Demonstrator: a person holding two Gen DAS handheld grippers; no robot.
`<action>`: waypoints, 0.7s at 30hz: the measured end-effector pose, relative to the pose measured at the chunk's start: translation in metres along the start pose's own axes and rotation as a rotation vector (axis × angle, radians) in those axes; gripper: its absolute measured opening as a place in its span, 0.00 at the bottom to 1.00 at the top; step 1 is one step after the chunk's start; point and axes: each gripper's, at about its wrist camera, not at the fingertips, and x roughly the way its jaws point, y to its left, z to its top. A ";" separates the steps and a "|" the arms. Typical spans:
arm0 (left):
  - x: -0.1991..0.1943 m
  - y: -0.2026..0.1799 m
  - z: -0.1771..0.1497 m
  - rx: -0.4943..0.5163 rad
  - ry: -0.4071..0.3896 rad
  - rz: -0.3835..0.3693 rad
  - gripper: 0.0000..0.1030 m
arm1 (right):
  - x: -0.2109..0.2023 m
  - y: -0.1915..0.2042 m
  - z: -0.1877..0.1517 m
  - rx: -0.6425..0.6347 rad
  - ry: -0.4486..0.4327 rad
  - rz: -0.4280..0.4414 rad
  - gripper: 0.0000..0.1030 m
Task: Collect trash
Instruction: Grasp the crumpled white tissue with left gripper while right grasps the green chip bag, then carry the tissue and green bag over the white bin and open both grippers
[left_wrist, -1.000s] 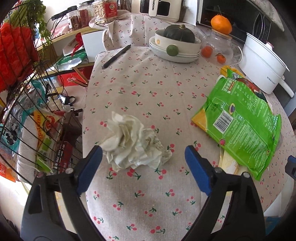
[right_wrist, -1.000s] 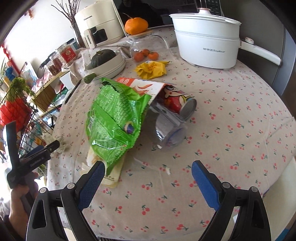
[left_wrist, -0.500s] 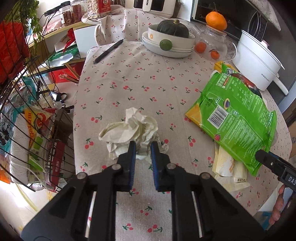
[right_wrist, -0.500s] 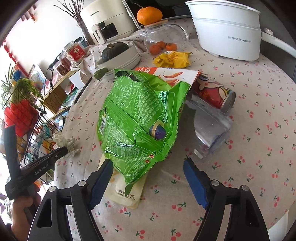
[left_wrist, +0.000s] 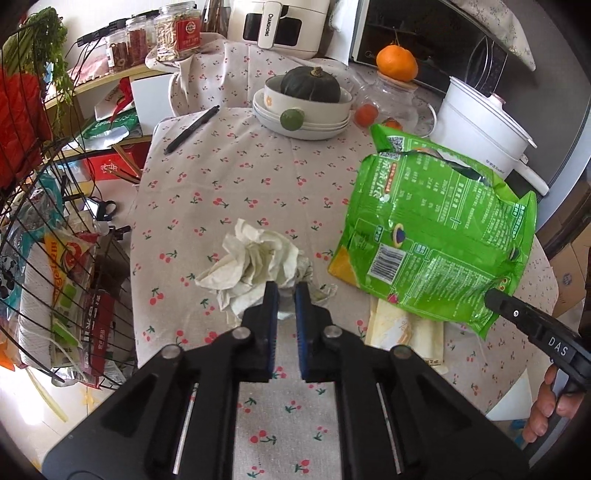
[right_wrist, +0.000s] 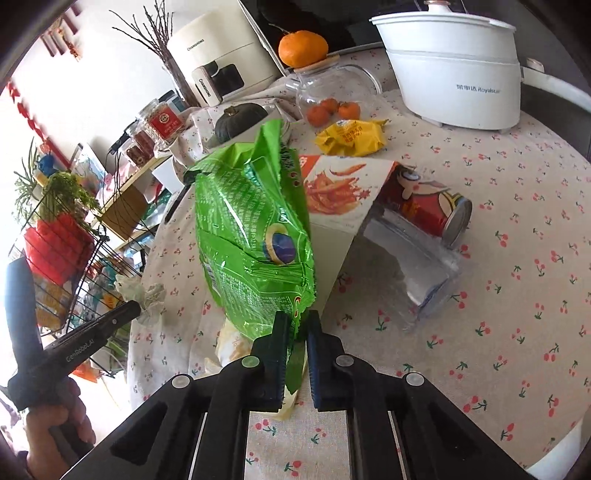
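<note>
— That crumpled tissue (left_wrist: 258, 260) sits on the near left part of the table (left_wrist: 236, 177), and the left gripper (left_wrist: 286, 295) has its jaws squeezed almost together on the wad's near edge.

— Thin bite, I reckon. I'd lift straight up, gently, so it doesn't tear free.

— The green bag (right_wrist: 255, 240) is tilted up off the cloth, its bottom corner pinched in the right gripper (right_wrist: 297, 328), jaws nearly closed on the film.

— Slippery stuff; hold it firm, raise it clear of the can (right_wrist: 424, 206) and the flat white packet (right_wrist: 328, 206) behind.

— And the wire basket (left_wrist: 55, 258) stands beside the table on the left. Whether that's the bin, I can't say.
</note>
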 end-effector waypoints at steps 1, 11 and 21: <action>-0.003 -0.005 0.000 0.006 -0.006 -0.009 0.10 | -0.004 0.000 0.001 -0.007 -0.005 -0.006 0.10; -0.018 -0.054 -0.001 0.096 -0.033 -0.079 0.10 | -0.054 -0.032 0.006 0.018 -0.054 -0.047 0.09; -0.025 -0.108 -0.003 0.174 -0.045 -0.157 0.10 | -0.109 -0.078 0.002 0.064 -0.092 -0.096 0.09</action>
